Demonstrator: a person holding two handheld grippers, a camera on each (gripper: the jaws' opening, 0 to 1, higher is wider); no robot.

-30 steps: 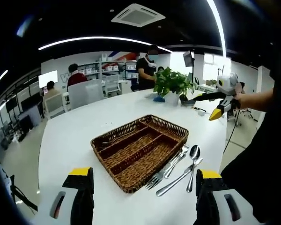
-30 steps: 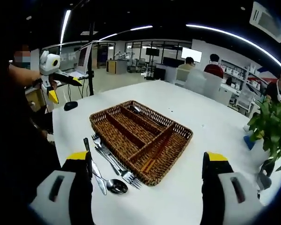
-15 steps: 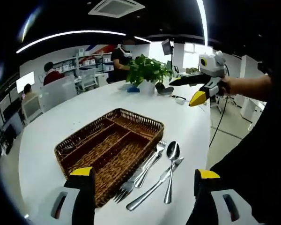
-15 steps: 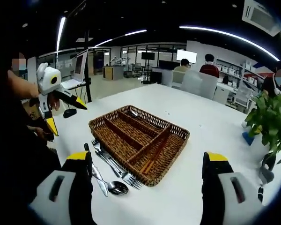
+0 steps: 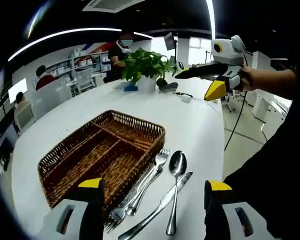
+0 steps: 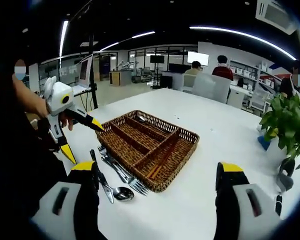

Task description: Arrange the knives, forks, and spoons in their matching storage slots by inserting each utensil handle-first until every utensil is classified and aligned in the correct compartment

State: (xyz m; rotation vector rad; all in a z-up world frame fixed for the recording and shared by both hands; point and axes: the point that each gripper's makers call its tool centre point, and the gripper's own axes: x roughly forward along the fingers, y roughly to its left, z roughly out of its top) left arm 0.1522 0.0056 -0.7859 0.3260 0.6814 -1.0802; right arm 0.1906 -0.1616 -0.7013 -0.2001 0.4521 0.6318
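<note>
- The wicker cutlery tray (image 5: 65, 150) (image 6: 187, 136) sits on a white table (image 5: 195, 125) (image 6: 225, 135), its long compartments holding no utensils as far as can be seen.
- Just beside the tray's long edge lie the utensils: forks (image 5: 149, 172) (image 6: 121, 175) closest to the wicker, then a spoon (image 5: 175, 172) (image 6: 121, 193) and a knife (image 5: 162, 202) (image 6: 101, 181) farther out, all flat on the table and lying close together.
- The left gripper (image 5: 151, 212) hangs near the utensils, above the tray's near end, jaws spread wide with nothing between them; in the right gripper view it (image 6: 85, 135) hovers over the tray's corner, held by a hand (image 6: 42, 107).
- The right gripper (image 6: 157, 195) is likewise spread and holds nothing, low over the table by the tray's near edge; in the left gripper view it (image 5: 197, 82) is raised beyond the tray.
- A potted plant (image 5: 145, 67) (image 6: 285, 130) stands on the table past the tray.
- People sit and stand at desks behind the table.
</note>
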